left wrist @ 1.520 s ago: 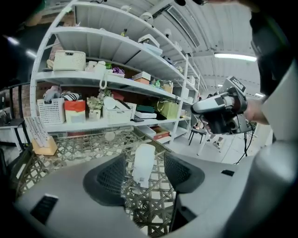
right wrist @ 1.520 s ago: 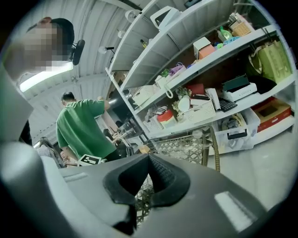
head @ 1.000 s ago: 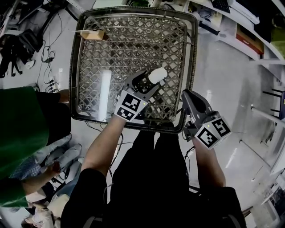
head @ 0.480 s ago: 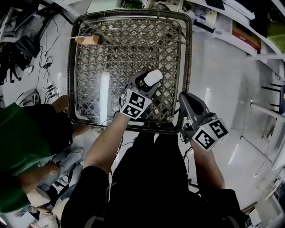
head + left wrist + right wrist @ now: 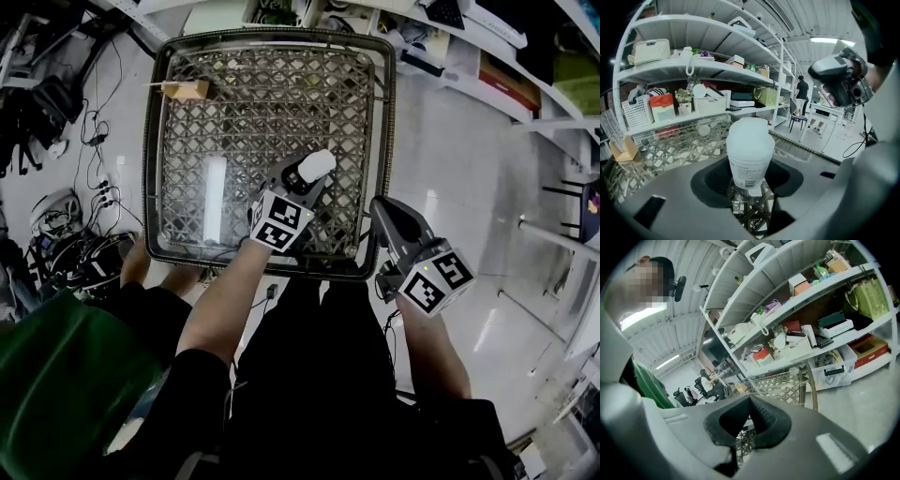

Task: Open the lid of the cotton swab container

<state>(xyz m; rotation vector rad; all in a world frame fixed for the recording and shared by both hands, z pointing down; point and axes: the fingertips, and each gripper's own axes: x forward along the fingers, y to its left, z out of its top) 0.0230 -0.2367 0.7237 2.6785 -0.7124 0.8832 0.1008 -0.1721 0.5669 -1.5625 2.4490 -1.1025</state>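
Note:
The cotton swab container (image 5: 317, 167) is a white, rounded plastic tub with its lid on. It stands upright on the lattice table (image 5: 153, 141), near the front right. My left gripper (image 5: 302, 180) reaches over the table's front edge and has just been closing around it. In the left gripper view the container (image 5: 749, 145) sits between the dark pads (image 5: 711, 180), which meet its lower sides. My right gripper (image 5: 382, 214) hangs shut with nothing in it, just off the table's front right corner. Its pads (image 5: 765, 420) are together.
A small tan block (image 5: 184, 89) lies at the table's far left corner. Shelves with baskets and boxes (image 5: 656, 105) stand behind the table. A person in green (image 5: 66, 375) is at the lower left, and cables (image 5: 98, 131) lie on the floor to the left.
The left jaws have narrowed around the container, which stays upright in place. The person in green has shifted from the left edge to the lower left. The right gripper has kept still.

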